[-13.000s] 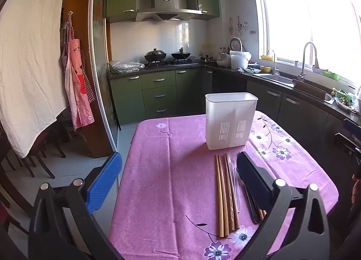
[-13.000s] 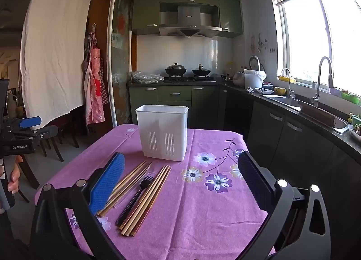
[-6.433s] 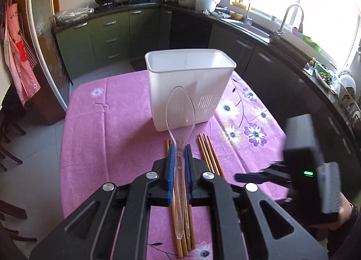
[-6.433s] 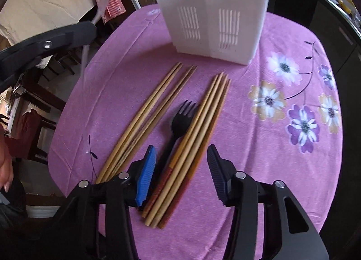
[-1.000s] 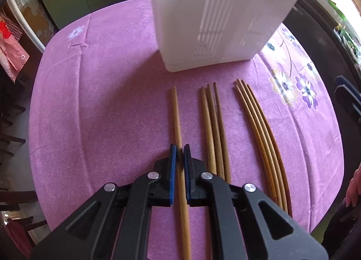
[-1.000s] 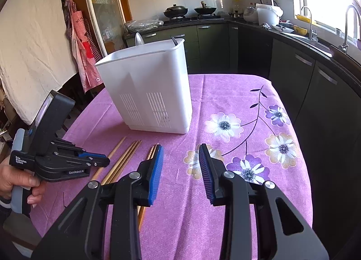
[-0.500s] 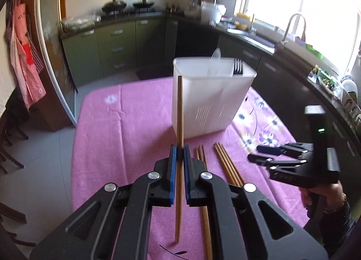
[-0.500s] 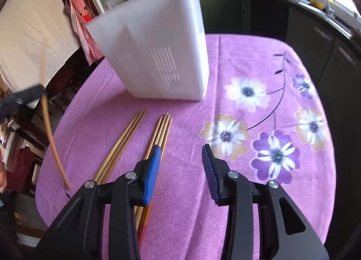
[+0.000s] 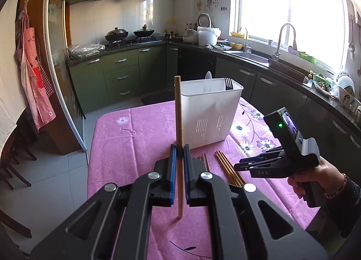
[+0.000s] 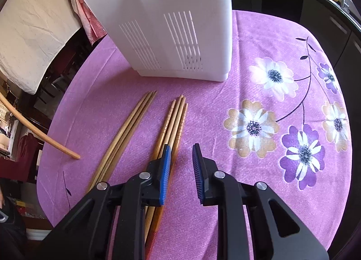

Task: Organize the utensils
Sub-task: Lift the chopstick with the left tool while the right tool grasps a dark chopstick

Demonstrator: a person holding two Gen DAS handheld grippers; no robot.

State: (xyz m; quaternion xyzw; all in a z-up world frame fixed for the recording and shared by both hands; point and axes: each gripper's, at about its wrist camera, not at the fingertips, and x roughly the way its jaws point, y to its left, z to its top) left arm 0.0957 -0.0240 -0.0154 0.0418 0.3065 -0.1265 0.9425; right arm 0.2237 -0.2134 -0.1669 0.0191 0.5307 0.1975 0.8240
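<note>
We hold 1 chopstick [image 9: 179, 124] upright in the clamped left gripper [image 9: 178, 154], ready for the white holder [image 9: 211, 111]; right gripper [image 10: 180, 169], just narrowing, empty, nears the tabletop chopsticks [image 10: 173, 120].

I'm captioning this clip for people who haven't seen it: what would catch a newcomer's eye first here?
First, the single wooden chopstick standing upright, clamped in the left gripper in front of the white utensil holder, where a black fork and a clear spoon already poke out. Then the bright purple flowered tablecloth, with two bundles of chopsticks lying beside the right gripper, whose jaws have just been closing on nothing.
</note>
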